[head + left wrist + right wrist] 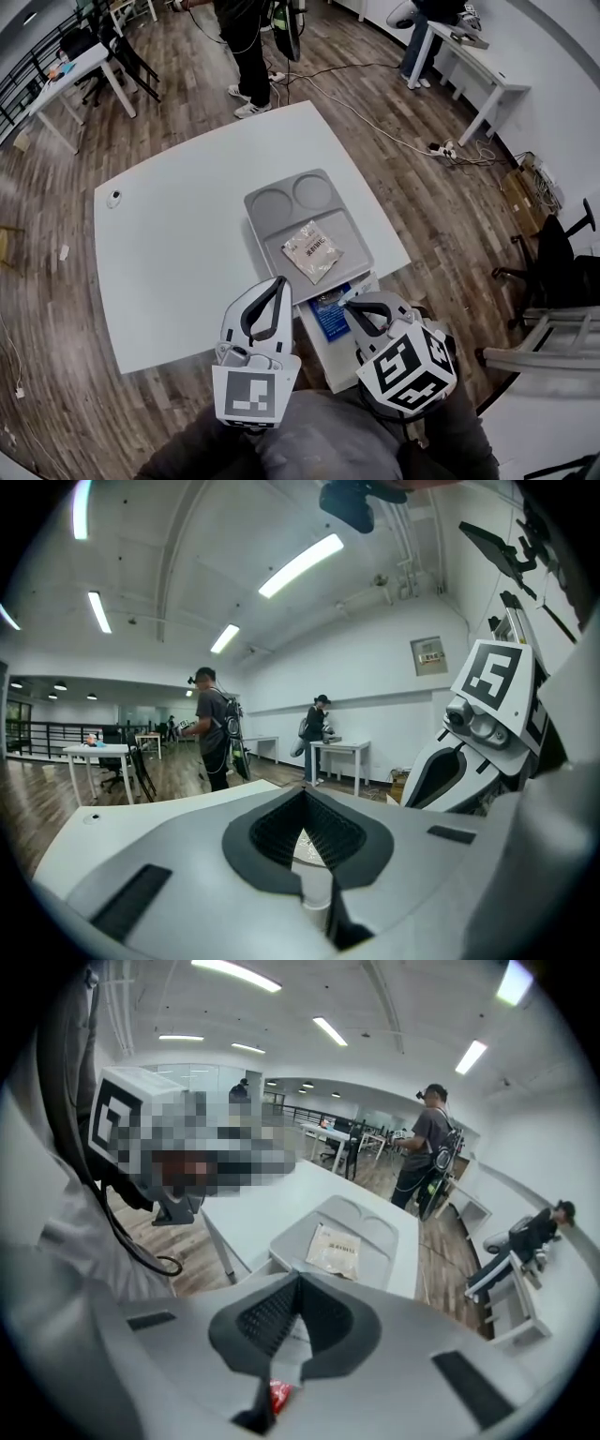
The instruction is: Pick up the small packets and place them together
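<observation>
Head view: a grey moulded tray sits on the white desk. One crinkly film packet lies flat in the tray's big bay, at 12 o'clock from the left tool and the right tool.

Left gripper view: the left tool has its ribbed pads clenched together, with nothing in them.

Right gripper view: the right tool is clenched on a thin white sachet with a red corner. I judge it light, limp and slick, so it's best pinched at the edge seam rather than the filled belly.

wood-plank floor around a white tabletop; white desks by pale walls, long ceiling strip lights, a black office chair, possibly a dark railing far left.
</observation>
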A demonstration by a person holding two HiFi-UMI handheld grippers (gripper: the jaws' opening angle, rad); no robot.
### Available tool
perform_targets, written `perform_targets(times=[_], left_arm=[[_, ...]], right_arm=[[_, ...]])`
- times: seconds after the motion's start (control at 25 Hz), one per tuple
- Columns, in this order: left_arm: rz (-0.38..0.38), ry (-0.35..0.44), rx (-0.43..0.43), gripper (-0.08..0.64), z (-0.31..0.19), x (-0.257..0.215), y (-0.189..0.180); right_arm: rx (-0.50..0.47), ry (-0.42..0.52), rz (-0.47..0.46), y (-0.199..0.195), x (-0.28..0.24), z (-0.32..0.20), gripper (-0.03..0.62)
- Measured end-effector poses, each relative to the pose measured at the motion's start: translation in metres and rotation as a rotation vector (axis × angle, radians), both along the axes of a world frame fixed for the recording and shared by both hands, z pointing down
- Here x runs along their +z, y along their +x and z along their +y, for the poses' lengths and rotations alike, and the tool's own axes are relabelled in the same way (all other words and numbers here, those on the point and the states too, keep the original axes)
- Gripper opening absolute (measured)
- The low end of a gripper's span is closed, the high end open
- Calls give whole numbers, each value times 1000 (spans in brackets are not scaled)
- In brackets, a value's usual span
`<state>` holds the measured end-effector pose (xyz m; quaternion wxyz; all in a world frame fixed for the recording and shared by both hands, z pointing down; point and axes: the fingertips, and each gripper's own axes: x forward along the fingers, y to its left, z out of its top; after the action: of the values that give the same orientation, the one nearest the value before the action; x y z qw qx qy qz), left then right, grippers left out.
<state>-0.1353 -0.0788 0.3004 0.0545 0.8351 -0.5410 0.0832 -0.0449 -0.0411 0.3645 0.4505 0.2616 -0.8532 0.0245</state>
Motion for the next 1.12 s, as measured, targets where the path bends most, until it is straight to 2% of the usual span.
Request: perform_targets(times=[0.2, 0.52, 0.72, 0.96, 1.04, 1.12], left_arm=[[0, -15, -77, -5, -7, 5, -23], [3, -126, -235, -5, -6, 36, -61], [9, -139, -287, -5, -6, 42, -79], [12, -160, -323, -5, -3, 47, -83], [13, -160, -332, -5, -1, 48, -88], [13, -157, -338, -5, 0, 47, -90]], right_arm=[[-16, 31, -12, -8, -6, -36, 6], [-75, -2, 0, -25, 9, -99, 6], [-114, -59, 14, -46, 33, -106, 6], [-138, -94, -4, -51, 45, -108, 12], [-151, -112, -21, -58, 48, -105, 34], [-165, -119, -23, -61, 49, -103, 87]])
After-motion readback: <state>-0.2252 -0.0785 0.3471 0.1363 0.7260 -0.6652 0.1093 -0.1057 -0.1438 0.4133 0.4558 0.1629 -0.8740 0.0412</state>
